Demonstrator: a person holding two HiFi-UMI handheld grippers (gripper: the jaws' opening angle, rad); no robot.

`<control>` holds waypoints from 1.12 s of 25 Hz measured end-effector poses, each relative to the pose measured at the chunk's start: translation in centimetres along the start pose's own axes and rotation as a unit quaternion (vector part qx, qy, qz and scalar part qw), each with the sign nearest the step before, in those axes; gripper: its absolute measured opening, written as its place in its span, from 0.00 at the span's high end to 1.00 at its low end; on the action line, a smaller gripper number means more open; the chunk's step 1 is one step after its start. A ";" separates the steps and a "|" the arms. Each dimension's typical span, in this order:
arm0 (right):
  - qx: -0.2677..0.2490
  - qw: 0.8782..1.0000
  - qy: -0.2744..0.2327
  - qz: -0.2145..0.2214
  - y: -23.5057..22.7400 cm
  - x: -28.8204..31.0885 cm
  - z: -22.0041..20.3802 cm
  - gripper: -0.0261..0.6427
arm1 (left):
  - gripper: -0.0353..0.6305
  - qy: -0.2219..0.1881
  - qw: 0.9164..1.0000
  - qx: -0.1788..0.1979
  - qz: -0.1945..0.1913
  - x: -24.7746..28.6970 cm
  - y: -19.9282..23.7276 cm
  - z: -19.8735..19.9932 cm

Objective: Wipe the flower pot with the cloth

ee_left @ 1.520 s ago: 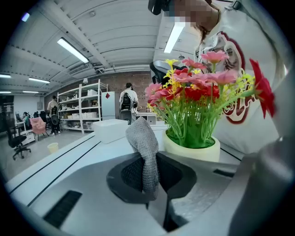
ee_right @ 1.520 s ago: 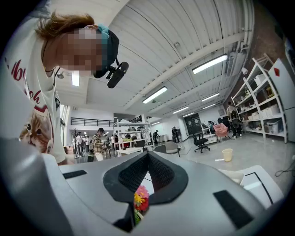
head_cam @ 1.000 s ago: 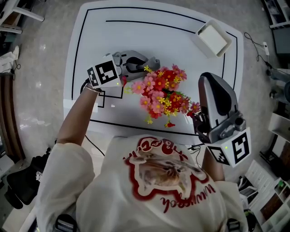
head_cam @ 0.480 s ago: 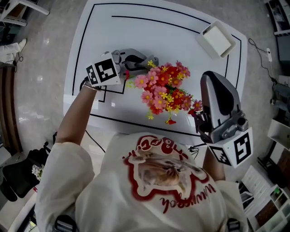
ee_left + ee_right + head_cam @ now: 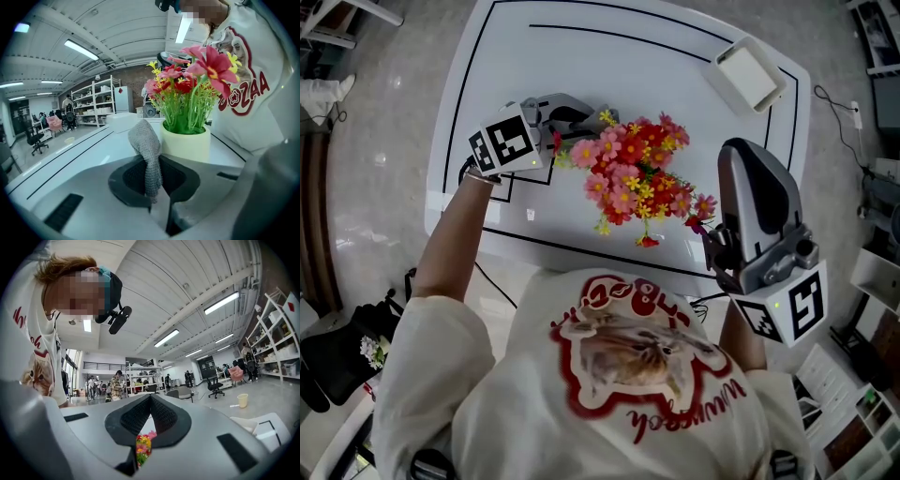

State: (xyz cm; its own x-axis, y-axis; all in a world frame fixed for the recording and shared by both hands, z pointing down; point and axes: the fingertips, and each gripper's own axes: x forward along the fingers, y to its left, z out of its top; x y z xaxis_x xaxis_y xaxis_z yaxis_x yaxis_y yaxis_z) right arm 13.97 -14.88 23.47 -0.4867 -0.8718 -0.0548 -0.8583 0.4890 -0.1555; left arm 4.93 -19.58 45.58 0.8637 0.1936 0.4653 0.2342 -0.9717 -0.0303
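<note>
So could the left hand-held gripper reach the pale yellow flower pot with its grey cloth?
Probably yes: the left hand-held gripper, shut on the grey knitted cloth, faces the pale yellow flower pot, nothing between them.

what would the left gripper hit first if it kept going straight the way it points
Most likely the pale yellow round flower pot, just ahead and slightly right of the left gripper; the grey knitted cloth pinched in its jaws would touch first. Depth is unclear.

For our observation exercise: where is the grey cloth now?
Left gripper view: the grey cloth is pinched in the left gripper, beside the pale yellow flower pot.
</note>
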 end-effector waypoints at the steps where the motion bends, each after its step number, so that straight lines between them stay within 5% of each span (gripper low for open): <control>1: -0.001 1.000 -0.001 0.000 0.0 -0.1 0.0 0.96 | 0.88 0.001 1.000 0.000 0.002 0.0 0.0 0.0; 12: -0.006 1.000 -0.008 0.003 0.2 -1.0 0.6 0.96 | 0.88 0.001 0.999 -0.024 0.025 -0.8 -0.2 -0.4; 28: -0.011 1.000 -0.015 0.009 0.1 -2.1 1.2 0.96 | 0.88 0.034 0.998 -0.011 0.044 -0.5 -0.7 -1.1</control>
State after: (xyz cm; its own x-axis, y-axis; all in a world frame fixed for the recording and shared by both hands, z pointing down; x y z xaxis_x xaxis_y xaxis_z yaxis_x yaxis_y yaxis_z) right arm 15.09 -13.05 22.38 -0.4966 -0.8637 -0.0862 -0.8536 0.5040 -0.1320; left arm 3.85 -19.11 46.34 0.8485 0.0976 0.5202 0.1471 -0.9876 -0.0546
